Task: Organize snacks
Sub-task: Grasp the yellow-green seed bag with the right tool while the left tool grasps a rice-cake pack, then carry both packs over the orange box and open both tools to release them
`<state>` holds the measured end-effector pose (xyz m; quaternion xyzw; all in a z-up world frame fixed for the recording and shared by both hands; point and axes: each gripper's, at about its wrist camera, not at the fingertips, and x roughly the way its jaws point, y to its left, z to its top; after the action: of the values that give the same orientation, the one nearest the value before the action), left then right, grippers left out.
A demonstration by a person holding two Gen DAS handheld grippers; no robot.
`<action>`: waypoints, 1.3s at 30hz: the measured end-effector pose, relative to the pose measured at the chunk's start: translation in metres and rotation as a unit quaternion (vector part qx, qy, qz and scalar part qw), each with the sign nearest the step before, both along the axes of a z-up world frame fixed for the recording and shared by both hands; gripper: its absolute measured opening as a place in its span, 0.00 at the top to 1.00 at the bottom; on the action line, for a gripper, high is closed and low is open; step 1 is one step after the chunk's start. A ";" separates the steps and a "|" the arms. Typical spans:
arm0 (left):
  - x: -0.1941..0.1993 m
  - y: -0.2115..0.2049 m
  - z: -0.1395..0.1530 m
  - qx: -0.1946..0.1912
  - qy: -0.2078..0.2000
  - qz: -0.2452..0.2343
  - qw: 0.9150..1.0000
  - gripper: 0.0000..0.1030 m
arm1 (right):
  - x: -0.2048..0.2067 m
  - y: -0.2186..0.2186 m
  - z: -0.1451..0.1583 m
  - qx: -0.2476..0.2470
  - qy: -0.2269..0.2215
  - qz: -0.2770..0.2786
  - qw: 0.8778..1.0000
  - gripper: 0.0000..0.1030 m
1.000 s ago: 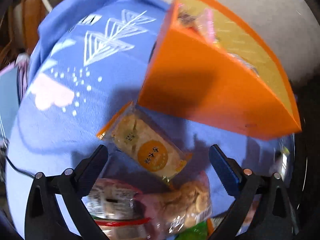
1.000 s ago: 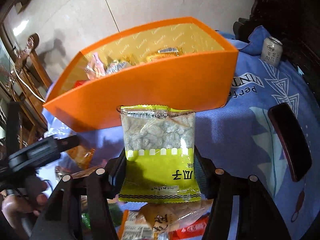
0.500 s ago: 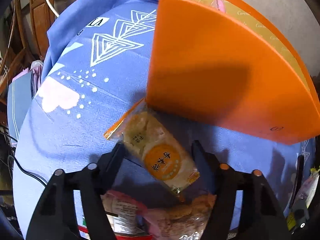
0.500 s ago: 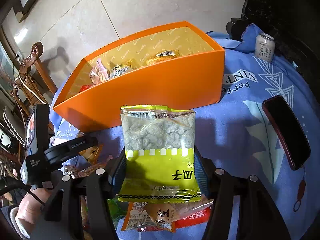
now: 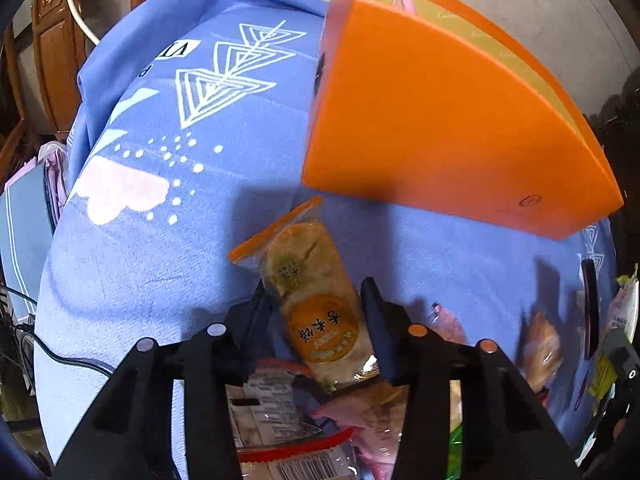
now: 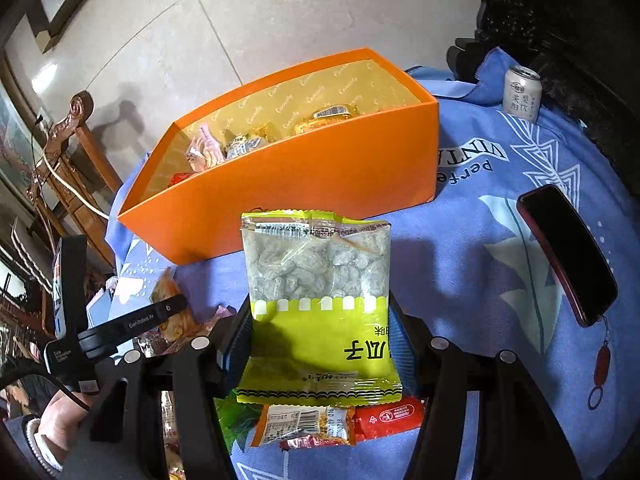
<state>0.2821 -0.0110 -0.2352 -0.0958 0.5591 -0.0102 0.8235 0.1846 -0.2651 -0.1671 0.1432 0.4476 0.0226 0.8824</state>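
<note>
Snacks lie in a loose heap on the blue cloth covering the bench, and an orange box just behind the heap already holds several wrapped sweets, so it looks like the place they are being sorted into. The left hand-held gripper has just been closing, and its jaws now press both sides of a clear packet of rice crackers with an orange round label, gripped near the label end so the far end points toward the box. The right hand-held gripper is clamped halfway open on a yellow-green bag of pale candied pieces, held upright by its lower printed half, likely so it can go in over the box wall. A dark phone and a drink can sit well apart on the cloth.
</note>
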 end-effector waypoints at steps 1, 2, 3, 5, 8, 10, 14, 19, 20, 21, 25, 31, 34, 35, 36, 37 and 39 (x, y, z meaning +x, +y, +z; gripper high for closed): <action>0.000 0.001 0.001 -0.002 -0.001 -0.001 1.000 0.58 | 0.000 0.000 0.001 0.001 -0.002 0.001 1.000 0.41; -0.001 0.002 0.004 -0.008 -0.007 -0.004 1.000 0.60 | -0.001 0.000 0.002 0.000 -0.004 0.001 1.000 0.41; -0.003 0.002 0.009 -0.012 -0.017 -0.010 1.000 0.61 | -0.001 0.001 0.004 -0.001 -0.006 0.002 1.000 0.41; -0.010 0.001 0.020 -0.013 -0.038 -0.024 0.999 0.62 | -0.002 0.001 0.005 -0.003 -0.009 0.004 1.000 0.41; -0.011 0.003 0.025 -0.015 -0.046 -0.031 0.998 0.63 | -0.002 0.003 0.004 -0.004 -0.010 0.010 1.000 0.41; -0.009 0.006 0.023 -0.012 -0.041 -0.026 0.999 0.63 | -0.001 0.003 0.001 -0.002 -0.004 0.008 1.000 0.41; -0.006 0.013 0.032 -0.030 -0.052 -0.023 0.998 0.63 | -0.001 0.004 0.005 -0.003 -0.017 0.013 1.000 0.41; -0.019 0.016 0.066 -0.051 -0.096 -0.046 0.993 0.63 | -0.003 0.007 0.009 -0.008 -0.026 0.017 0.999 0.41; -0.021 0.016 0.071 -0.052 -0.100 -0.047 0.992 0.63 | -0.003 0.007 0.010 -0.007 -0.027 0.017 0.999 0.41; -0.025 0.016 0.078 -0.053 -0.108 -0.051 0.991 0.63 | -0.004 0.008 0.010 -0.007 -0.028 0.019 0.999 0.41; -0.035 0.015 0.098 -0.054 -0.126 -0.064 0.989 0.63 | -0.006 0.012 0.017 -0.009 -0.035 0.024 0.999 0.41; -0.036 0.004 0.141 -0.040 -0.179 -0.094 0.979 0.63 | -0.003 0.015 0.047 -0.010 -0.068 0.036 0.997 0.41; -0.019 -0.005 0.162 -0.039 -0.203 -0.109 0.972 0.63 | 0.012 0.013 0.072 -0.015 -0.100 0.040 0.994 0.41; -0.011 -0.008 0.167 -0.040 -0.208 -0.114 0.971 0.63 | 0.018 0.012 0.078 -0.014 -0.107 0.040 0.993 0.41; -0.003 -0.012 0.172 -0.041 -0.214 -0.118 0.969 0.63 | 0.028 0.010 0.087 -0.016 -0.117 0.040 0.992 0.41; 0.004 -0.015 0.177 -0.040 -0.218 -0.121 0.968 0.63 | 0.037 0.009 0.094 -0.019 -0.125 0.039 0.991 0.41; 0.022 -0.024 0.187 -0.035 -0.230 -0.131 0.964 0.63 | 0.056 0.006 0.107 -0.023 -0.139 0.037 0.989 0.41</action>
<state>0.3042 -0.0348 -0.0486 -0.0459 0.3611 -0.1596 0.9176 0.2409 -0.2595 -0.0601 0.1015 0.3262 0.0647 0.9376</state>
